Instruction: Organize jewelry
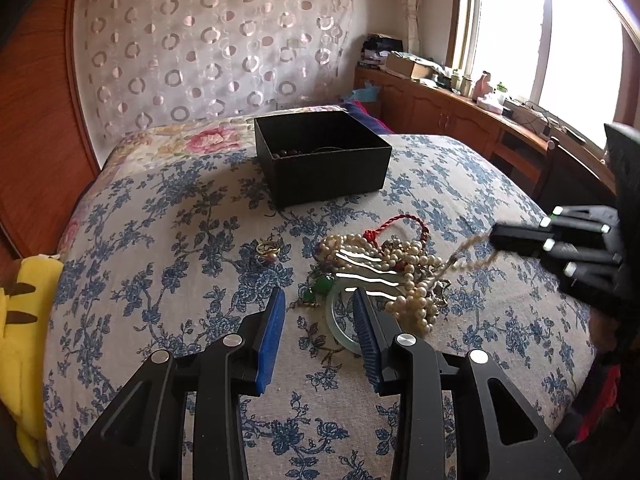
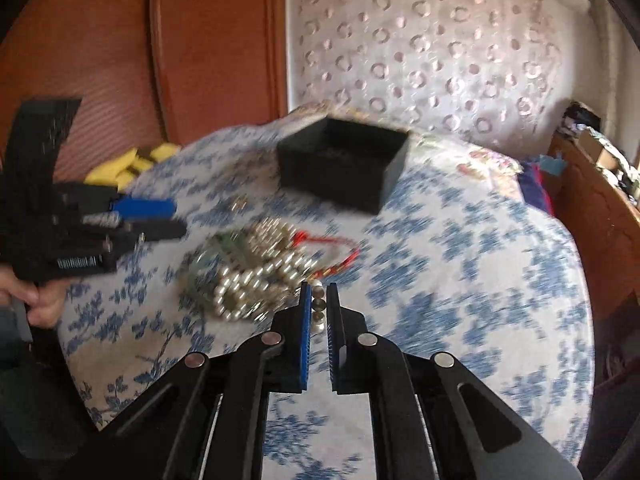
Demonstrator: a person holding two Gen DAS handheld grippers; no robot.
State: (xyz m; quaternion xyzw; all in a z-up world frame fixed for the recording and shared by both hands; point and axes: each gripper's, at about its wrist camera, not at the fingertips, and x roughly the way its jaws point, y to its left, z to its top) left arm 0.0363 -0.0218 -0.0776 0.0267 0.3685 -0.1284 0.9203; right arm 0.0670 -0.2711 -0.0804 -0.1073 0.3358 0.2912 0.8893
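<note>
Your right gripper is clamped on a pearl strand, pinched between its blue pads; the strand runs taut from the jewelry pile on the floral bedspread. Your left gripper hangs over the near edge of that pile with its jaws apart and nothing between them (a pale green bangle lies just beneath). The black box sits beyond the pile, a gold ring off to its left.
</note>
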